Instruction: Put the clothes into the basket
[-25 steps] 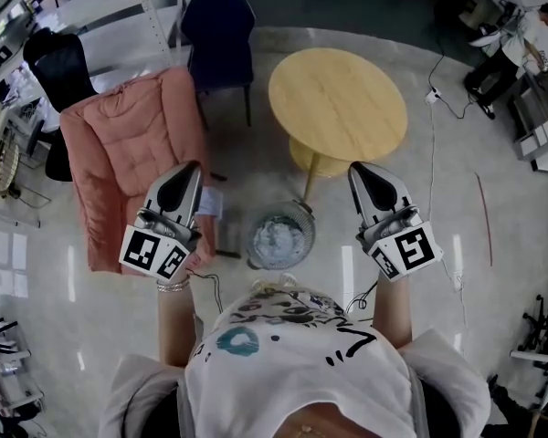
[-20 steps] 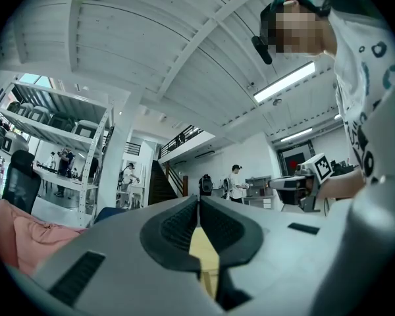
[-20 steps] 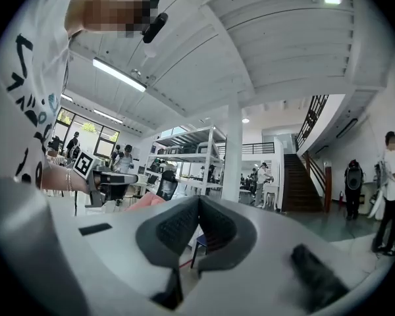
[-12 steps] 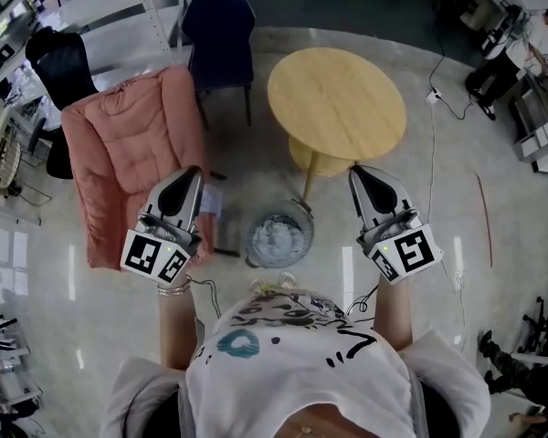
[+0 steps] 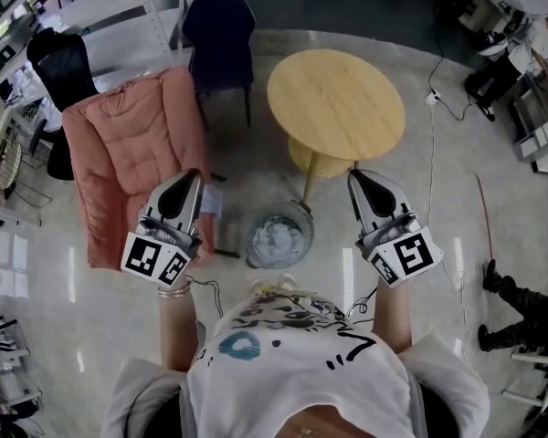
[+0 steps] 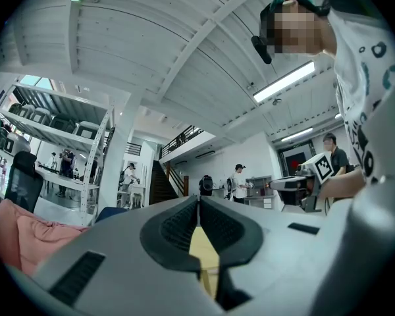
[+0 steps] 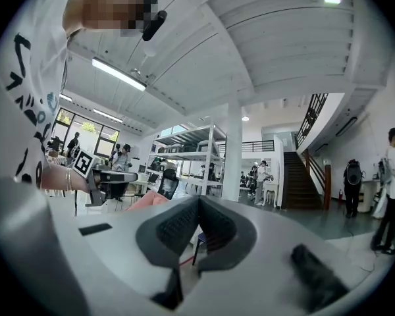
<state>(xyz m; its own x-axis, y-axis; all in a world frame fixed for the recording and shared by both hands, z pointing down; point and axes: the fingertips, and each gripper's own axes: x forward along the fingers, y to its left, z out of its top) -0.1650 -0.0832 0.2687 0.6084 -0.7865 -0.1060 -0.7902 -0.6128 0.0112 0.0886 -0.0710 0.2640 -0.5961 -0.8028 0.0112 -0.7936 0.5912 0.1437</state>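
Black ribbed fingers (image 6: 174, 228) of the left gripper (image 6: 198, 201) are pressed together with nothing between them. The right gripper (image 7: 197, 206) shows the same: its fingers (image 7: 217, 228) meet at the tips and hold nothing. In the head view both grippers hang level at mid-frame, well apart, tips toward the top of the frame.

Between them, slightly lower in the frame, a round basket (image 5: 252, 243) stands on the glossy floor (image 5: 256, 162). Crumpled pale clothes (image 5: 279, 237) lie in it, with no clear long axis.

Left of the basket, just above the left gripper, a salmon-pink quilted cloth (image 5: 132, 153) is draped over a chair. Its long axis runs from the top of the frame downward, leaning left. A round wooden table (image 5: 336, 108) stands above the basket, with a navy chair (image 5: 217, 35) at upper centre.
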